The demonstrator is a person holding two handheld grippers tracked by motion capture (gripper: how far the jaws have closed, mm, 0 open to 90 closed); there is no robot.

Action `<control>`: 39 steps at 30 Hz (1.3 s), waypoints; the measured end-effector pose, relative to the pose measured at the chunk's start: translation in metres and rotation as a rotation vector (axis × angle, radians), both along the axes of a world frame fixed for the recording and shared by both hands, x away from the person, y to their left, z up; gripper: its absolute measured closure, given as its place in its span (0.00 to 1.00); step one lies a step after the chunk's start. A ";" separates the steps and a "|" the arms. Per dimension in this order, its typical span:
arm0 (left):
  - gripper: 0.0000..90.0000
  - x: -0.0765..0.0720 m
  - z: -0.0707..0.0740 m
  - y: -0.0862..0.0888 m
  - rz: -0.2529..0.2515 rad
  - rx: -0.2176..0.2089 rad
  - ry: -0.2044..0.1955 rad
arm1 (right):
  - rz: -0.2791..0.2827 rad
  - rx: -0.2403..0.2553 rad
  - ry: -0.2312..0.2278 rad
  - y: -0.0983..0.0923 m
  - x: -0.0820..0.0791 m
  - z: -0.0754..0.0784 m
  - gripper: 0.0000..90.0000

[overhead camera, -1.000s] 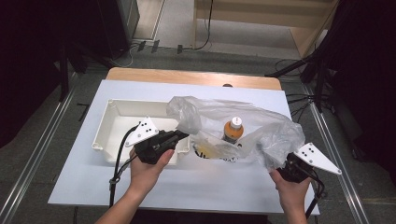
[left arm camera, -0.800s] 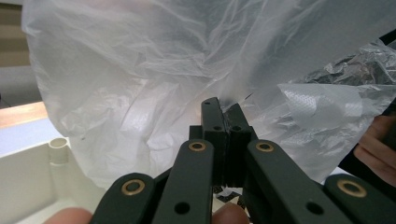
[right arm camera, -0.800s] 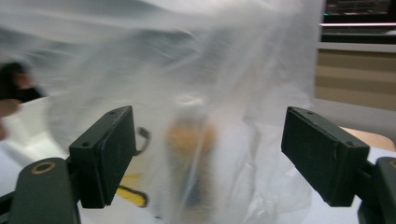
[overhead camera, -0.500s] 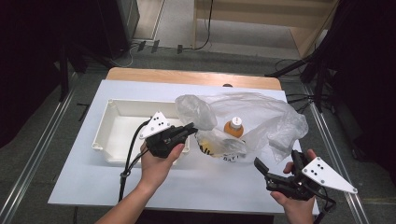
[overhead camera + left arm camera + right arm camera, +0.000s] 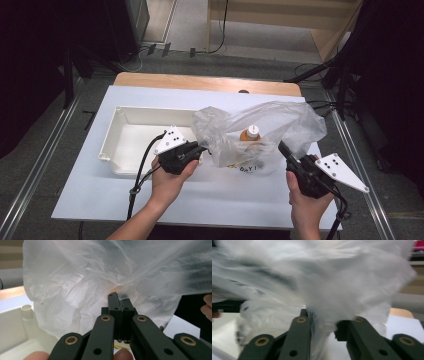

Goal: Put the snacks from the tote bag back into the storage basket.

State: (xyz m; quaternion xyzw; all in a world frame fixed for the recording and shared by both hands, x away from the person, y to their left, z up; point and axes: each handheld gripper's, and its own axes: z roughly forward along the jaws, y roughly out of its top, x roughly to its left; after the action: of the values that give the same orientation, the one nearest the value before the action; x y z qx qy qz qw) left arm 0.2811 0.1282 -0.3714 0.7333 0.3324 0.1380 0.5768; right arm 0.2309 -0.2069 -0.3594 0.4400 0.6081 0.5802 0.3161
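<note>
1. Plastic bag [image 5: 260, 137]: on the white table [image 5: 90, 200], just right of the white tray [image 5: 125, 135], puffed up between both grippers, with an orange bottle [image 5: 250, 134] upright inside.
2. Left gripper [image 5: 200, 149]: jaws together, clamped on the bag's left edge (film pinched at the tips in the left gripper view [image 5: 119, 305]).
3. Right gripper [image 5: 285, 149]: at the bag's right side; film bunched between jaws not fully together [image 5: 322, 322] (blurred, grip unclear).
4. Step in hand, by judgement: holding the bag by two sides, perhaps to spread its mouth.
5. Next move likely calls for a firm right pinch, then an even pull apart without toppling the bottle.
</note>
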 end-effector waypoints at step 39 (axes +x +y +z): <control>0.18 -0.040 0.036 0.006 0.008 -0.051 -0.078 | -0.070 -0.216 0.241 0.028 0.064 -0.079 1.00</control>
State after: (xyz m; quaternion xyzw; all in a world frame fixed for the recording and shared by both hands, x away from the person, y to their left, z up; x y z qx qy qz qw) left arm 0.2407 0.1338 -0.3350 0.7111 0.3161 0.1602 0.6072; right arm 0.2950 -0.1789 -0.4386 0.4906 0.6848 0.4431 0.3066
